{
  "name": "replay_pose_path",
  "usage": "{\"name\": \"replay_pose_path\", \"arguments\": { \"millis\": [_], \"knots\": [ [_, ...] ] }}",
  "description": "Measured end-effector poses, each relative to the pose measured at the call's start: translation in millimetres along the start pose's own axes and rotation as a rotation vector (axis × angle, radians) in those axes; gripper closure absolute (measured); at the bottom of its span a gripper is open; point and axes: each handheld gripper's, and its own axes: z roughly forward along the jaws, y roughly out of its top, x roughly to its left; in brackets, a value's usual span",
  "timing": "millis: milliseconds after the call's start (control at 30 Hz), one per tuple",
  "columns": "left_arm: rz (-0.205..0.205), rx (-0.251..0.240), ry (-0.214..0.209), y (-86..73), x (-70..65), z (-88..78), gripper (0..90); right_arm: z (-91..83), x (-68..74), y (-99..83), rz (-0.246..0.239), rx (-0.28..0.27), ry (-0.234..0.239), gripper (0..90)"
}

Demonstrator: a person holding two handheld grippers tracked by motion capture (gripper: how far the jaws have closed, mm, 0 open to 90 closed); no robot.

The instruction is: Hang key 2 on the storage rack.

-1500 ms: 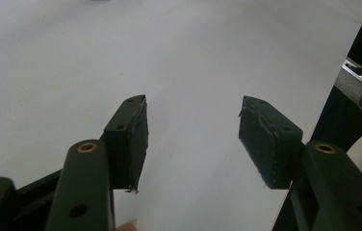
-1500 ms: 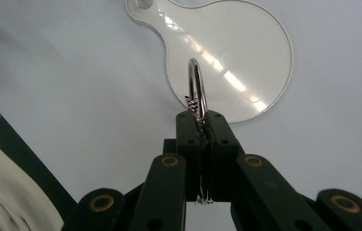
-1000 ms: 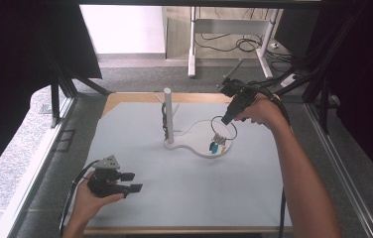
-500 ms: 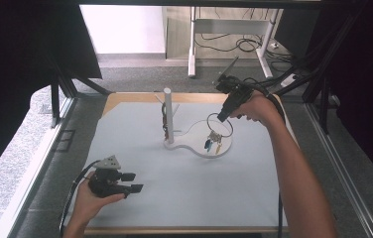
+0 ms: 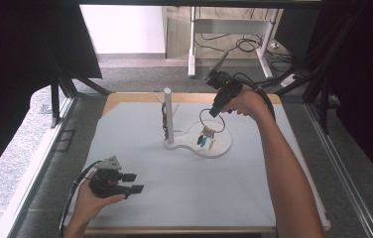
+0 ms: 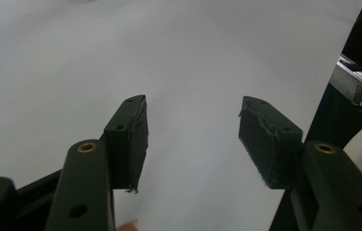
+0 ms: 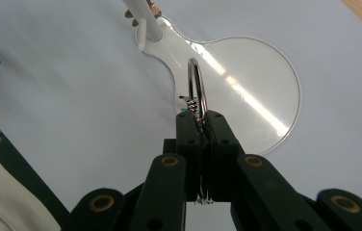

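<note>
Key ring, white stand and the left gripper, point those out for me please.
key ring (image 7: pixel 197 86), right gripper view, on its metal loop above the shut jaws.
white stand (image 5: pixel 168 116), high view, on its upright post.
left gripper (image 6: pixel 193 137), left gripper view, midway between its open fingertips.

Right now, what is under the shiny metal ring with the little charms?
Under the shiny metal ring, held up by the right tongs, lies the round dish end of the white stand. The hanging charms cover part of the dish, so that patch cannot be seen.
</note>
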Motion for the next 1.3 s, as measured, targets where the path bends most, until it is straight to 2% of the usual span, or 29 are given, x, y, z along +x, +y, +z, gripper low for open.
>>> {"name": "replay_pose_path", "arguments": {
  "millis": [200, 700, 933, 1300],
  "knots": [
    [-0.002, -0.003, -0.003, 0.0, 0.4, -0.5, 44.2, 5.0, -2.0, 10.4, 0.006, -0.014, 0.010, 86.7],
    [0.002, -0.003, -0.009, -0.1, 0.4, 0.2, 44.3, 16.1, 1.0, 34.3, 0.012, -0.015, -0.013, 86.7],
    [0.001, -0.004, -0.012, 0.2, 0.4, 0.9, 44.3, 21.3, 4.1, 44.8, 0.014, -0.023, 0.005, 86.7],
    [0.001, -0.015, -0.017, 0.3, 1.3, -1.8, 44.3, 29.1, 6.0, 58.9, 0.028, -0.015, -0.014, 86.7]
  ]
}}
